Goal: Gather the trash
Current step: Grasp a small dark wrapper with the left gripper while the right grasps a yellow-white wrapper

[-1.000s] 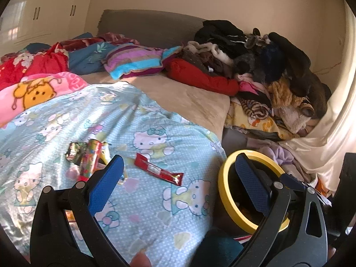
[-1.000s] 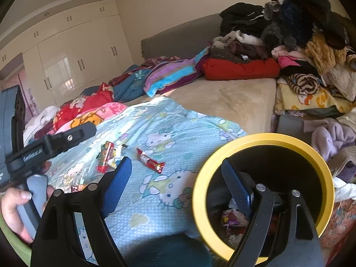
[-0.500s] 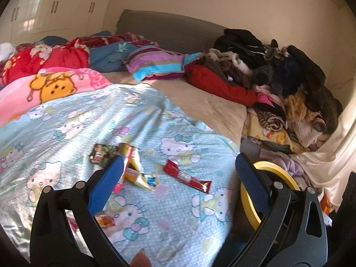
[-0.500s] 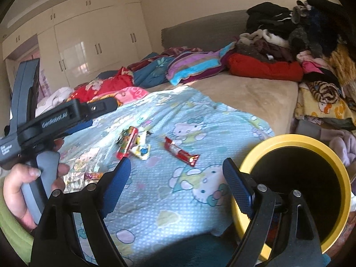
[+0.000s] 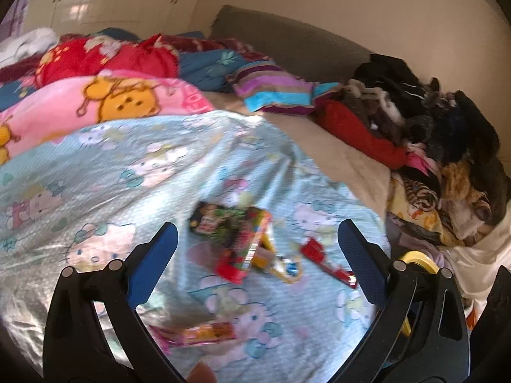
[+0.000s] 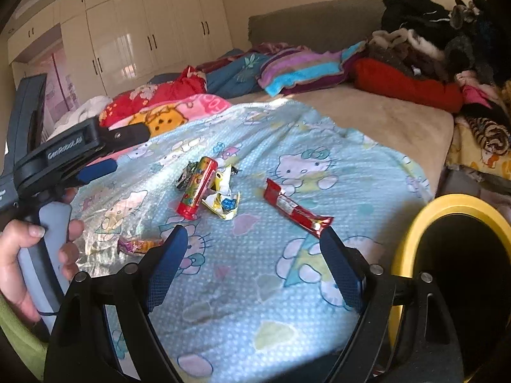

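Setting: bedroom; bed covered by a pale blue cartoon-cat blanket (image 6: 287, 146); white wardrobes far left; heaped clothes (image 6: 424, 32) far right
Trash: four or five pieces lie near the blanket's middle; red candy tube (image 6: 196, 191) beside a crumpled yellow-white wrapper (image 6: 222, 202); red bar wrapper (image 6: 295, 209) to their right, apart; small orange-purple wrapper (image 6: 137, 245) nearer, to the left; dark foil packet (image 5: 209, 220) touching the tube's far end
Bin: yellow-rimmed bin (image 6: 412, 249) at the bed's near right edge, mouth open
Left gripper (image 5: 254, 263): jaws spread wide, nothing between them; aimed at the tube cluster
Right gripper (image 6: 252, 266): jaws spread, nothing held; hovers over bare blanket, bar wrapper just beyond its right finger
Stage: judged as the approach to a first pick
Risks: soft blanket may bunch into the jaws; flat wrappers may slip from the pads; tube may roll; left view is blurred, so aim could drift
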`<state>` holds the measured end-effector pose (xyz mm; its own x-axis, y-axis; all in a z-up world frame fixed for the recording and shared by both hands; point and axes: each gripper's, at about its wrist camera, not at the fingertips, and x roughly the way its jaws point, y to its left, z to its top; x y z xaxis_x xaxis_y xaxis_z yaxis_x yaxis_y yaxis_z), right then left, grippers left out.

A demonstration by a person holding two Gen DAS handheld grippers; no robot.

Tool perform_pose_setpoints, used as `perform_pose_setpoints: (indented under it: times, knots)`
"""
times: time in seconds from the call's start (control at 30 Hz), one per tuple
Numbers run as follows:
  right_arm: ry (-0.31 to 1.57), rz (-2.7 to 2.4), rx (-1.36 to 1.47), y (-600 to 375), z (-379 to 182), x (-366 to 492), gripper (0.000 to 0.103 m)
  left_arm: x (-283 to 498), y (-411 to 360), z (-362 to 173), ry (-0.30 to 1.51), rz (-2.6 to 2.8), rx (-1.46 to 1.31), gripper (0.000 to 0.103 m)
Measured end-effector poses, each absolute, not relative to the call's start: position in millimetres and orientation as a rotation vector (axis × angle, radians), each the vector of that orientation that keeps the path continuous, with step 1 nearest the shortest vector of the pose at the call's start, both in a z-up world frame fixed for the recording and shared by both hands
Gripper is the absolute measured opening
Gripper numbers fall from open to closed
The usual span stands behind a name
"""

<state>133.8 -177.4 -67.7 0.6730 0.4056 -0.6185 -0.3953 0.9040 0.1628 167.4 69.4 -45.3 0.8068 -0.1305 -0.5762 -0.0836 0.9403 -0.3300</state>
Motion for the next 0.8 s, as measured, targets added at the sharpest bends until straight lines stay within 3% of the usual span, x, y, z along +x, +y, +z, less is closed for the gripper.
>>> perform_pose_setpoints:
  times: [0.33,0.7,0.8]
  knots:
    - [0.736,0.498,0.008,-144,-91,167,0.082,182,116,-83,0.715,0.053,-0.473,0.092]
    - [0.804,0.512,0.000,-114,-115,208,0.082,219,129,-119,0.821,0.043,-0.623,0.075]
    - [0.824,0.523,-0.020,-105,-122,215,0.074,229,128,-126,0.846,0.036,-0.647,0.073]
